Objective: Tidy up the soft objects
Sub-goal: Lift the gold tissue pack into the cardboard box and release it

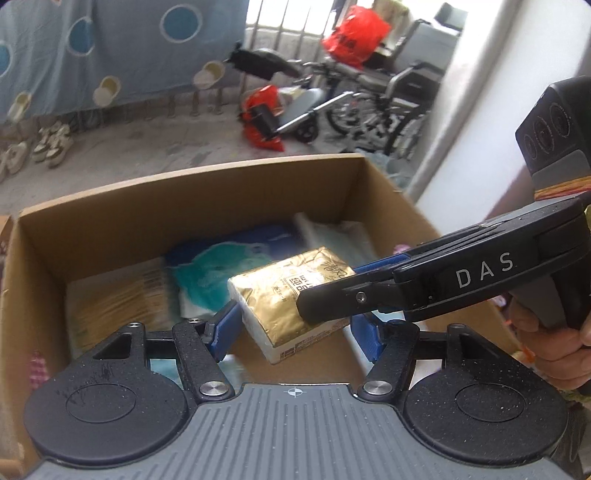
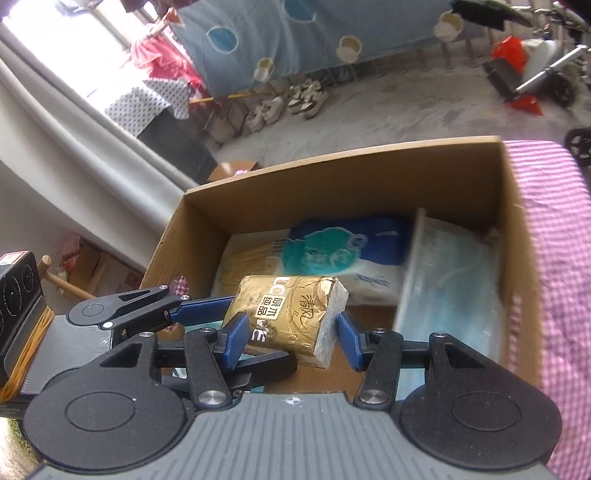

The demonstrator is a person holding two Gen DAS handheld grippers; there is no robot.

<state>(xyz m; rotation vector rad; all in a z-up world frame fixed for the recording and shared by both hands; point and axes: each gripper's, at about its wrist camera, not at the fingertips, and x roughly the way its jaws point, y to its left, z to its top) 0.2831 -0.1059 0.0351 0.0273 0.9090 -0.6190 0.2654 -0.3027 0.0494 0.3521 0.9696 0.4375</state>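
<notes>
A gold-wrapped tissue pack (image 1: 280,291) (image 2: 295,310) hangs tilted above an open cardboard box (image 1: 184,181) (image 2: 332,162). My left gripper (image 1: 293,332) is shut on its two sides. My right gripper (image 2: 291,339) is shut on it too, reaching in from the right in the left wrist view, where part of the pack is hidden behind it. In the box lie a blue and teal tissue pack (image 1: 214,266) (image 2: 332,251), a yellow-striped pack (image 1: 114,295) (image 2: 247,258) and a pale blue clear-wrapped pack (image 2: 450,280).
A pink checked cloth (image 2: 546,258) lies against the box's right side. A person's hand (image 1: 554,339) holds the right gripper's handle. Farther off stand a wheelchair (image 1: 369,99), red bags (image 1: 354,33) and shoes (image 1: 51,144) on the concrete floor, under a blue hanging sheet.
</notes>
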